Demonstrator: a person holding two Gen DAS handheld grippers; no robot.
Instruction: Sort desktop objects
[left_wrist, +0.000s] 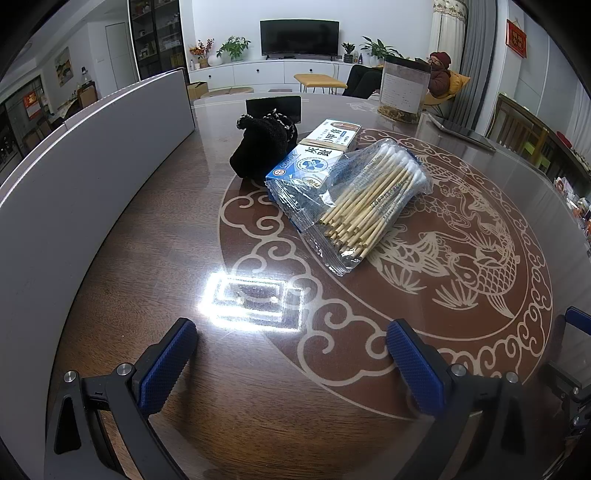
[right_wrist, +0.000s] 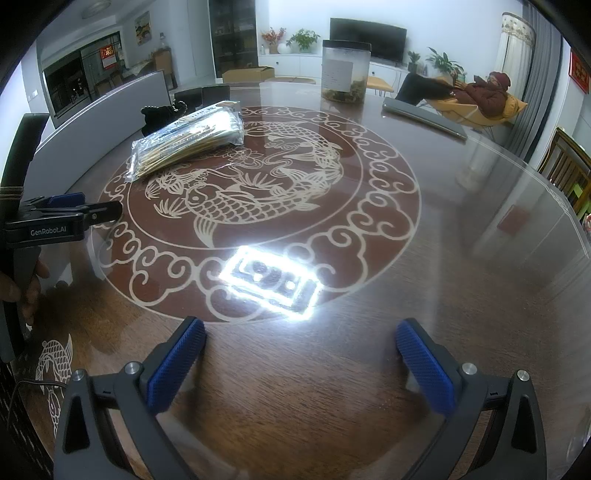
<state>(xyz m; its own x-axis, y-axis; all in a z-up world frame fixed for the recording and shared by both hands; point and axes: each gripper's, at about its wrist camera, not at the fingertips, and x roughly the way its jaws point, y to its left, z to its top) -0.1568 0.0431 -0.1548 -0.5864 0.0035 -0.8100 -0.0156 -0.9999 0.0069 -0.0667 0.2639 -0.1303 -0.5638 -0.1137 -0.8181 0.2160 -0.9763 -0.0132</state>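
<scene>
Left wrist view: left claw (left_wrist: 291, 354) released, empty; swab bag (left_wrist: 364, 199) at frame centre on the surface (left_wrist: 155, 236). Right claw (right_wrist: 301, 350) likewise released.

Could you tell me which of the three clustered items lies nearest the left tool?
The clear bag of cotton swabs; the blue box and black pouch lie farther back.

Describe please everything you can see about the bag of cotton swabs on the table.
The bag of cotton swabs is a clear, crinkled plastic packet, sealed flat at its near end. Inside lie many swabs with pale wooden-looking sticks, bundled side by side, their white cotton tips toward the far end. It lies flat on the dark patterned table, partly over the fish design, and its far side leans on a blue and white box. A black fuzzy pouch sits behind the box. No gripper touches the bag.
</scene>
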